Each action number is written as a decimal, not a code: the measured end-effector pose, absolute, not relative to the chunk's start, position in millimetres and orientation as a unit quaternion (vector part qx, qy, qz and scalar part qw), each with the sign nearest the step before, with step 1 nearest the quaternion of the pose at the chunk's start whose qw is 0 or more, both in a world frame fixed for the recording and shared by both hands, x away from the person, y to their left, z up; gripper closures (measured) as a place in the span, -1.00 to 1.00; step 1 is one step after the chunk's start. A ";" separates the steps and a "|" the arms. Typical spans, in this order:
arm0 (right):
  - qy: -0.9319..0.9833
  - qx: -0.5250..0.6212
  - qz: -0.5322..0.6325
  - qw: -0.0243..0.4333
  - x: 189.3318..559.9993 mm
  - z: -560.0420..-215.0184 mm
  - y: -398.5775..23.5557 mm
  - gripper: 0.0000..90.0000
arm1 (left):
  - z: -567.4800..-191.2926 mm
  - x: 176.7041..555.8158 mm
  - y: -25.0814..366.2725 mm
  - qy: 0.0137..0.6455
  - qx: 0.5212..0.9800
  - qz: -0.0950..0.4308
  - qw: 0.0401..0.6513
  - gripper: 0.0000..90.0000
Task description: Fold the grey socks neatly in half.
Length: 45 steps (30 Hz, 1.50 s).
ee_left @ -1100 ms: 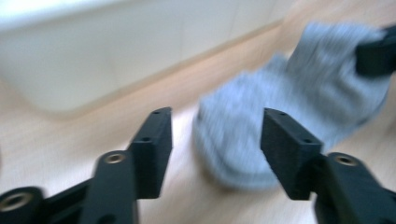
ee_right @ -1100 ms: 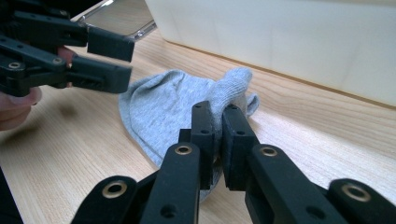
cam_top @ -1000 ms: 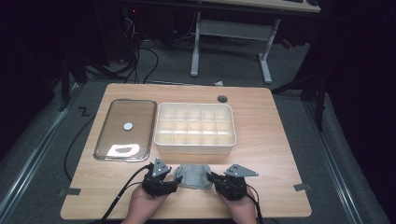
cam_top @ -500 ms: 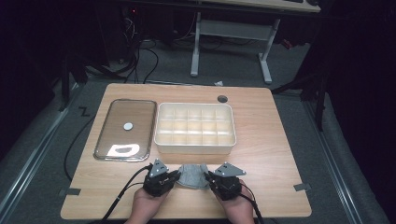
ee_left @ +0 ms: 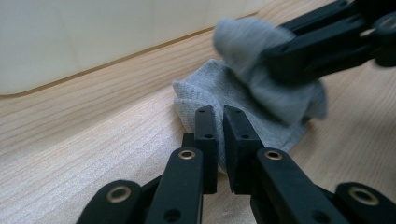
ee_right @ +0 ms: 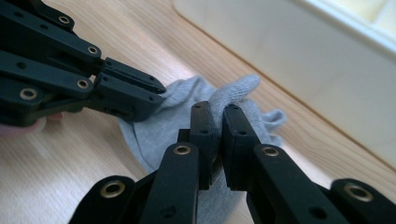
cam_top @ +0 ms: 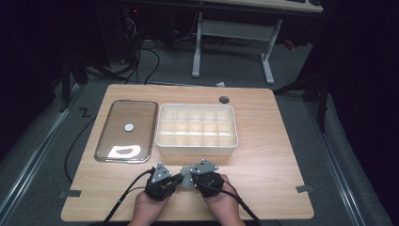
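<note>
While the right hand-held gripper (ee_right: pixel 215 122) pinches the grey sock (ee_right: pixel 168 123), the left hand-held gripper (ee_left: pixel 219 128) has just clamped it too.

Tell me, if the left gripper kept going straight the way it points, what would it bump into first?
Probably the right gripper. The left gripper, shut on the grey sock, points along the sock toward it. The white compartment box lies off to one side, though depth is hard to judge.

A grey knitted cloth (ee_left: pixel 219 91) lies on the light wood-grain worktop (cam_top: pixel 277 155). Both tongs (cam_top: pixel 175 180) (cam_top: pixel 191 176) are black. The compartment box (cam_top: pixel 196 128) is cream-white; the tray (cam_top: pixel 126 131) is brown with a white dot.
</note>
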State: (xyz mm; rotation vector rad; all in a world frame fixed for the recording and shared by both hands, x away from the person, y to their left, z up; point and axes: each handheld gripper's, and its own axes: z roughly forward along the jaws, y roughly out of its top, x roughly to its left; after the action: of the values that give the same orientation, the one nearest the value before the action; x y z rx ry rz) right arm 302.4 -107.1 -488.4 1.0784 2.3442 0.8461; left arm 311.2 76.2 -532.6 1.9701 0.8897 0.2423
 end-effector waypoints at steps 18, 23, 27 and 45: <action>0.844 0.386 0.317 0.192 305.6 -503.7 -107.2 0.87 | -528.7 312.5 95.6 0.370 0.813 0.112 0.435 1.00; 0.844 0.383 0.328 0.183 303.3 -499.9 -108.8 0.87 | -533.6 309.6 84.6 0.352 0.828 0.109 0.423 1.00; 0.846 0.373 0.333 0.182 298.5 -491.3 -105.2 0.87 | -533.8 308.2 80.8 0.343 0.835 0.103 0.418 1.00; 0.844 0.363 0.361 0.161 281.1 -487.9 -115.4 0.50 | -534.2 308.6 77.4 0.346 0.835 0.098 0.416 0.97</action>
State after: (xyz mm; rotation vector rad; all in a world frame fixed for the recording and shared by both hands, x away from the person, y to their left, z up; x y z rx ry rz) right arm 281.1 -115.4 -487.9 1.0368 2.4099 1.0305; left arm 308.6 77.4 -534.2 2.0972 0.8699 0.2467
